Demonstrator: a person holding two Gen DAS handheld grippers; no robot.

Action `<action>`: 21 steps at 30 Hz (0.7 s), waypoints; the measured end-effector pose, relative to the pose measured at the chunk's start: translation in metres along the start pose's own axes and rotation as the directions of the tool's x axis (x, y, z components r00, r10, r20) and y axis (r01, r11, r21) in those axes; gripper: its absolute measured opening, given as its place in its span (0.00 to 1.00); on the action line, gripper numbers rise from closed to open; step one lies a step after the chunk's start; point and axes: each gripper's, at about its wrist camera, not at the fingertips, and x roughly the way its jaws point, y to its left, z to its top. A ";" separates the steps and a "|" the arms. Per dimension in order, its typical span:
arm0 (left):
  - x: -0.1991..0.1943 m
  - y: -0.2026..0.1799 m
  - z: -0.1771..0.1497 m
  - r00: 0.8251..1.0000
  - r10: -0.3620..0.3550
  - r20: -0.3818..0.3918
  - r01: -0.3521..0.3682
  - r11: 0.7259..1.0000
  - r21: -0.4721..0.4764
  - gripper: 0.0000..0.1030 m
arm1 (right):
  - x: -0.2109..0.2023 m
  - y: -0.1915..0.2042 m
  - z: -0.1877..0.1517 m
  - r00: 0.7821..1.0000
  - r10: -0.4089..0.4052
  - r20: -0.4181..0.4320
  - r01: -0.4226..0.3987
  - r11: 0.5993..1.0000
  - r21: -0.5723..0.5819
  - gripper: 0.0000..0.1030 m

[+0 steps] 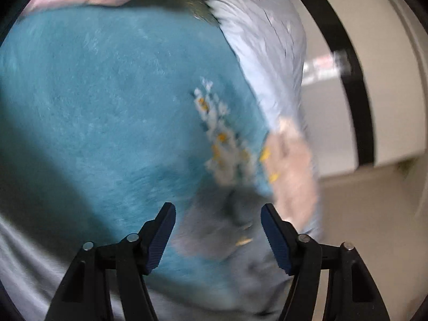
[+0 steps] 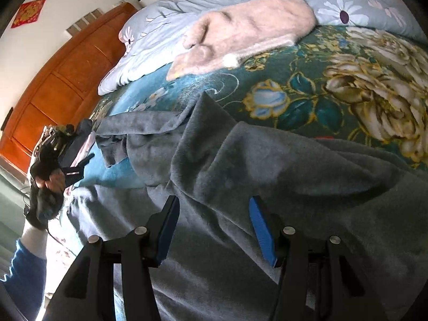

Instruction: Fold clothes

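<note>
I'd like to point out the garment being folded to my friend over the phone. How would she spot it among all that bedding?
Start at the bed's teal blanket with big cream flowers. The grey fleecy garment lies crumpled on its near side, directly ahead of the open right claw. Unlike the pink fuzzy garment further back beside the pale blue daisy-print quilt, it is plain dark grey.

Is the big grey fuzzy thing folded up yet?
Not yet. The grey garment lies spread and rumpled across the floral blanket, one sleeve stretched out.
</note>
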 end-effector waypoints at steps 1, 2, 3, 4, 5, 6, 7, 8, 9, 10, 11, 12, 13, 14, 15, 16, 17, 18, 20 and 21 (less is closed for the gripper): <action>0.005 -0.002 -0.004 1.000 0.026 -0.007 -0.026 0.999 0.035 0.67 | 0.001 0.001 0.000 1.000 0.003 -0.003 -0.003 1.000 0.002 0.54; 0.011 -0.006 -0.007 0.999 0.047 -0.015 -0.045 0.997 0.067 0.67 | 0.003 0.002 0.000 1.000 0.007 -0.006 -0.007 1.000 0.005 0.54; 0.017 -0.010 -0.009 0.998 0.061 -0.020 -0.059 0.994 0.097 0.67 | 0.004 0.003 -0.001 1.000 0.010 -0.008 -0.010 1.000 0.007 0.54; 0.023 -0.015 -0.011 0.996 0.087 -0.020 -0.083 0.987 0.136 0.67 | 0.005 0.004 -0.001 1.000 0.014 -0.011 -0.013 1.000 0.010 0.54; 0.024 -0.017 -0.014 0.994 0.110 -0.018 -0.106 0.981 0.162 0.65 | 0.007 0.005 -0.001 1.000 0.020 -0.016 -0.020 1.000 0.011 0.54; 0.027 -0.020 -0.017 0.991 0.132 -0.015 -0.127 0.974 0.186 0.61 | 0.007 0.007 -0.002 1.000 0.023 -0.017 -0.023 1.000 0.006 0.54; 0.032 -0.023 -0.017 0.989 0.149 -0.017 -0.142 0.968 0.208 0.49 | 0.006 0.008 -0.002 1.000 0.026 -0.017 -0.026 1.000 0.001 0.54; 0.038 -0.026 -0.017 0.985 0.169 -0.020 -0.160 0.960 0.231 0.35 | 0.006 0.010 -0.002 0.999 0.030 -0.018 -0.030 1.000 -0.004 0.54; 0.039 -0.028 -0.018 0.981 0.194 -0.018 -0.183 0.950 0.252 0.27 | 0.007 0.010 -0.003 0.999 0.034 -0.021 -0.035 0.999 -0.003 0.54; 0.042 -0.031 -0.018 0.974 0.228 -0.011 -0.216 0.936 0.280 0.12 | 0.007 0.009 -0.003 0.999 0.040 -0.024 -0.040 0.999 0.004 0.54; 0.044 -0.034 -0.019 0.965 0.261 0.003 -0.249 0.918 0.309 0.10 | 0.007 0.008 -0.003 0.999 0.045 -0.028 -0.045 0.999 0.011 0.54; 0.043 -0.038 -0.018 0.955 0.293 0.037 -0.288 0.894 0.342 0.10 | 0.008 0.007 -0.003 0.998 0.048 -0.028 -0.047 0.999 0.023 0.54; 0.042 -0.042 -0.018 0.943 0.324 0.073 -0.327 0.868 0.373 0.09 | 0.008 0.005 -0.003 0.998 0.050 -0.029 -0.049 0.998 0.036 0.54; 0.040 -0.048 -0.018 0.928 0.354 0.118 -0.370 0.836 0.406 0.09 | 0.009 0.004 -0.002 0.998 0.053 -0.028 -0.052 0.998 0.047 0.54; 0.034 -0.055 -0.015 0.905 0.382 0.189 -0.426 0.789 0.442 0.09 | 0.009 0.003 -0.002 0.998 0.055 -0.027 -0.053 0.997 0.050 0.54; 0.028 -0.060 -0.014 0.886 0.396 0.241 -0.464 0.754 0.466 0.09 | 0.009 0.003 -0.002 0.998 0.056 -0.028 -0.055 0.997 0.051 0.54; 0.022 -0.069 -0.013 0.855 0.410 0.318 -0.519 0.696 0.496 0.09 | 0.009 0.003 -0.002 0.998 0.052 -0.029 -0.051 0.998 0.046 0.54; 0.015 -0.077 -0.012 0.820 0.415 0.394 -0.572 0.635 0.519 0.09 | 0.010 0.004 -0.002 0.998 0.047 -0.029 -0.046 0.998 0.041 0.54; 0.000 -0.093 -0.013 0.743 0.393 0.541 -0.666 0.505 0.548 0.09 | 0.011 0.005 -0.002 0.999 0.043 -0.031 -0.042 0.998 0.036 0.54; -0.007 -0.099 -0.013 0.702 0.373 0.607 -0.710 0.439 0.551 0.09 | 0.012 0.005 -0.002 0.999 0.044 -0.032 -0.043 0.998 0.036 0.54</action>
